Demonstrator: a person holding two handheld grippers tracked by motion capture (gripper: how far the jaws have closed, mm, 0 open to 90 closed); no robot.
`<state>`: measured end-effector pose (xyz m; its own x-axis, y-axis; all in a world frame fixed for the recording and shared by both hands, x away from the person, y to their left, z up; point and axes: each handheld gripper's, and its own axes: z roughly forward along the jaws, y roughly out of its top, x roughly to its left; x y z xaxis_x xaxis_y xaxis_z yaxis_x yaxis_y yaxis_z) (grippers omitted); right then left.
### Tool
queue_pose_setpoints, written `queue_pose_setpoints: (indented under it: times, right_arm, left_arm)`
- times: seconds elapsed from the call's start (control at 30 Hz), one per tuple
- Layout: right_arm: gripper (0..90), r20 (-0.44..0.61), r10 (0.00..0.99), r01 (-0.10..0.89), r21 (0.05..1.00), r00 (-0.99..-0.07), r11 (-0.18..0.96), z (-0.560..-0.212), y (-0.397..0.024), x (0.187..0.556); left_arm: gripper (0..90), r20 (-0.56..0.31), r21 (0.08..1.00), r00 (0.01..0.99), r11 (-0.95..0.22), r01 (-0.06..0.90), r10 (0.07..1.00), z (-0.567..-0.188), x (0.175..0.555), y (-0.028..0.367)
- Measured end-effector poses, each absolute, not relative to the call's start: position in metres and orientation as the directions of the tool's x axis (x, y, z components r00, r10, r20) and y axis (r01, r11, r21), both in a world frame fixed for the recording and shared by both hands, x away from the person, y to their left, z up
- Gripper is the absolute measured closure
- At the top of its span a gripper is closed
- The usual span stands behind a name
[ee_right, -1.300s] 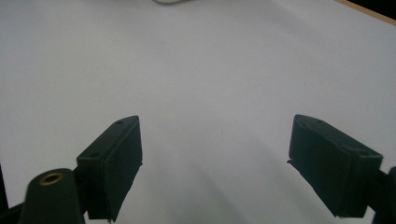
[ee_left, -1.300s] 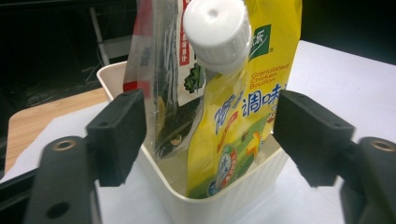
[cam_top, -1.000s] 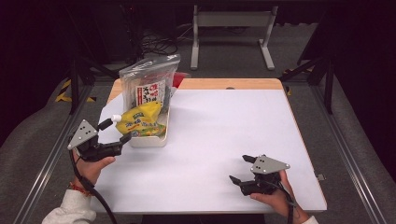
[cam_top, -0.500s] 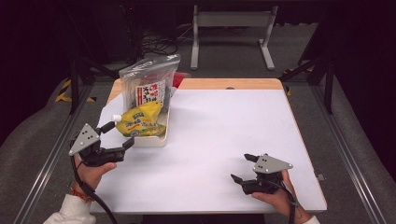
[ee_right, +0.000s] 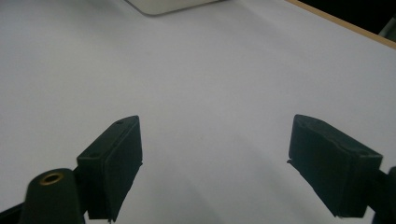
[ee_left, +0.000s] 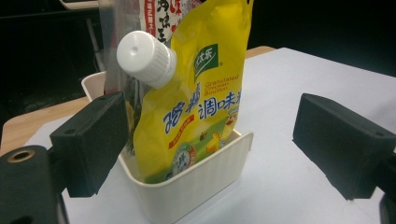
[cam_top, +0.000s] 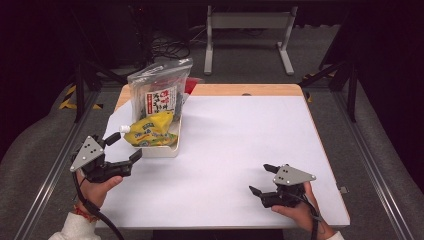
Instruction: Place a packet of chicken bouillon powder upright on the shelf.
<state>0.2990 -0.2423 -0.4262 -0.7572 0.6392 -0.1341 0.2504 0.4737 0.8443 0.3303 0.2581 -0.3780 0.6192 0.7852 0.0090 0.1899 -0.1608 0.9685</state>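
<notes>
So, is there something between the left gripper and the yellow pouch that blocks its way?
Nothing visible blocks it. The left gripper is open and faces the yellow pouch, which stands in the cream bin. Only the bin's low front wall lies before the pouch's bottom; its white cap is free.

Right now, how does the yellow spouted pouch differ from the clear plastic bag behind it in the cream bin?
The yellow spouted pouch is opaque, while the clear plastic bag shows a red-and-white packet inside. The pouch has a white screw cap; the bag shows none. The pouch leans towards the open left gripper; the bag stands taller. Both sit in the cream plastic bin.
</notes>
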Motion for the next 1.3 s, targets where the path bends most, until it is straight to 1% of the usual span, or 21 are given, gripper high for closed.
queue_pose_setpoints:
  times: [0.33,0.47,0.73,0.9,1.2,1.3]
  right_arm:
    - [17.4,-0.136,0.64,0.254,0.841,-0.756,0.478,-0.426,-0.243,0.299]
    - [17.4,-0.139,0.644,0.253,0.842,-0.752,0.477,-0.426,-0.244,0.299]
    - [17.4,-0.143,0.653,0.255,0.843,-0.744,0.474,-0.424,-0.25,0.298]
    - [17.4,-0.15,0.656,0.253,0.842,-0.739,0.477,-0.424,-0.253,0.298]
    - [17.4,-0.168,0.668,0.26,0.831,-0.725,0.492,-0.425,-0.262,0.295]
    - [17.4,-0.171,0.671,0.261,0.831,-0.722,0.492,-0.425,-0.264,0.294]
  left_arm:
    - [11.8,0.038,0.966,0.656,-0.197,0.17,0.754,-0.377,0.319,0.249]
    - [11.8,0.033,0.964,0.668,-0.199,0.174,0.744,-0.378,0.317,0.245]
    - [11.6,0.056,0.953,0.709,-0.25,0.173,0.703,-0.384,0.314,0.227]
    - [11.6,0.05,0.949,0.726,-0.26,0.179,0.685,-0.387,0.313,0.219]
    - [10.3,0.081,0.929,0.768,-0.328,0.173,0.635,-0.394,0.311,0.2]
    - [10.2,0.079,0.924,0.779,-0.338,0.176,0.622,-0.397,0.31,0.194]
